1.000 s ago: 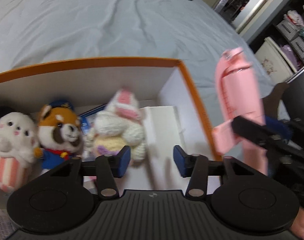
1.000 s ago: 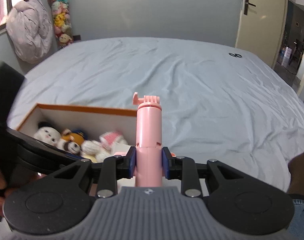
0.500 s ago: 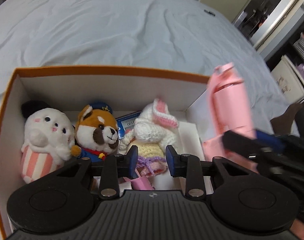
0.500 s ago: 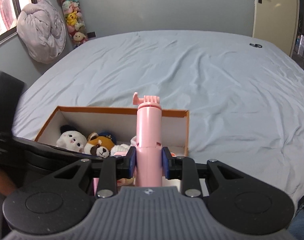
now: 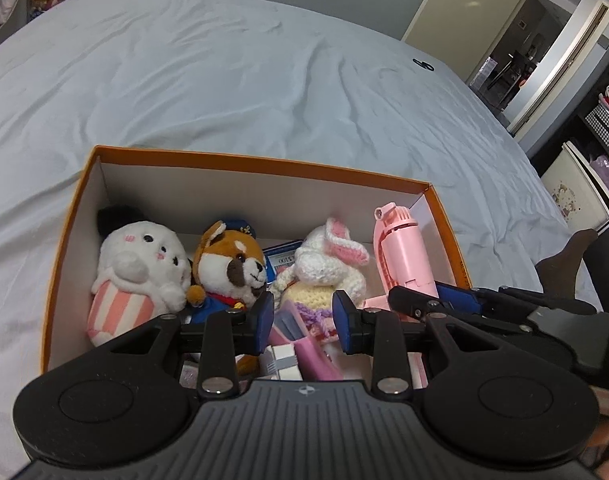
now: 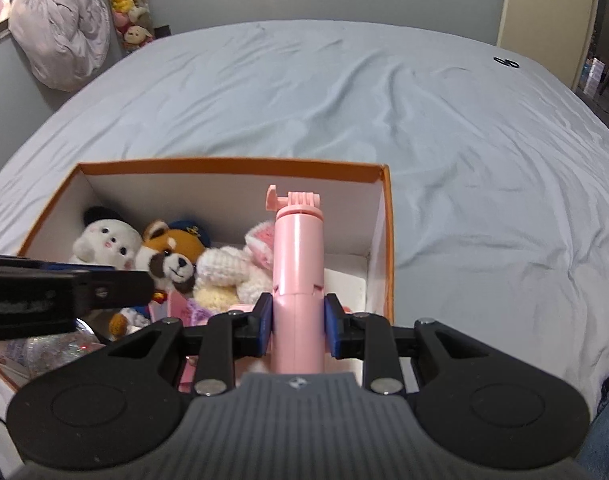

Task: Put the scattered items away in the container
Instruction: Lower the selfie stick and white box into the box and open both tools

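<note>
Right gripper [image 6: 297,330] pinched pink selfie stick [image 6: 298,272] upright, frame centre, inside right end of orange box [image 5: 264,164] on bed [image 5: 224,80]. Left gripper [image 5: 303,322] spread, nothing between pads, just been closing, hovering over box middle. Crowded left and centre: white plush [image 5: 138,268], fox plush [image 5: 228,268], crochet bunny [image 5: 328,268] tight against stick. Blue card [image 5: 282,258] behind bunny. Left gripper's finger crossed lower left of right view, blocking the plush.
</note>
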Demonstrator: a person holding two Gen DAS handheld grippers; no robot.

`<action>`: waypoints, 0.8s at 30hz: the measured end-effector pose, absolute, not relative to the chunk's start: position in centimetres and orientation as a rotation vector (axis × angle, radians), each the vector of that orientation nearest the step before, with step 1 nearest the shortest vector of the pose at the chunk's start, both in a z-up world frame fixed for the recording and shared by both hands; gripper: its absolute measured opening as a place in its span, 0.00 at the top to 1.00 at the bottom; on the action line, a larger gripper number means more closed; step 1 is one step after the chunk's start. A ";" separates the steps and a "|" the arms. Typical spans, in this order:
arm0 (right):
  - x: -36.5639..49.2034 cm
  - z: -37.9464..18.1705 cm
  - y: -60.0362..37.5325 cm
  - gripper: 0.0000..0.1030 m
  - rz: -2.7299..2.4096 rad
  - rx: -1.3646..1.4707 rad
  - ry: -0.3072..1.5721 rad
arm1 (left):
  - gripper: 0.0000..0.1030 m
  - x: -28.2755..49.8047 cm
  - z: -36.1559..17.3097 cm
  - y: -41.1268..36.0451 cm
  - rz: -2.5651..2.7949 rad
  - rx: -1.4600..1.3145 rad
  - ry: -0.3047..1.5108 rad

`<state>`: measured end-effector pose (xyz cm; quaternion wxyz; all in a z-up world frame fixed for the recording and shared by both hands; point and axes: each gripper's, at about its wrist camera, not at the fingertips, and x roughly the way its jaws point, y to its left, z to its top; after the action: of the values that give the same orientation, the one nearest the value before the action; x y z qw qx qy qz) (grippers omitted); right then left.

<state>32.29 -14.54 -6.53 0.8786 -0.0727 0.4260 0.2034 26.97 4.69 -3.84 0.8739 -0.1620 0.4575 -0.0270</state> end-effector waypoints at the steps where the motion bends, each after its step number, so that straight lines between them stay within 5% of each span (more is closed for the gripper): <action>1: 32.3 -6.7 -14.5 0.71 0.417 -0.156 0.891 | 0.65 26.5 -3.8 4.9 -0.055 -0.346 0.953; 16: 30.5 -5.2 -15.0 0.72 0.394 -0.188 0.830 | 0.63 23.2 -3.3 4.6 -0.038 -0.338 0.940; 24: 25.9 -1.5 -15.6 0.69 0.411 -0.182 0.703 | 0.47 19.9 -0.3 4.1 0.011 -0.266 0.837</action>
<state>25.91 -15.64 -1.54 0.9143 -0.0883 0.3413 0.1995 19.86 4.14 -0.26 0.9052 -0.1289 0.4050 0.0052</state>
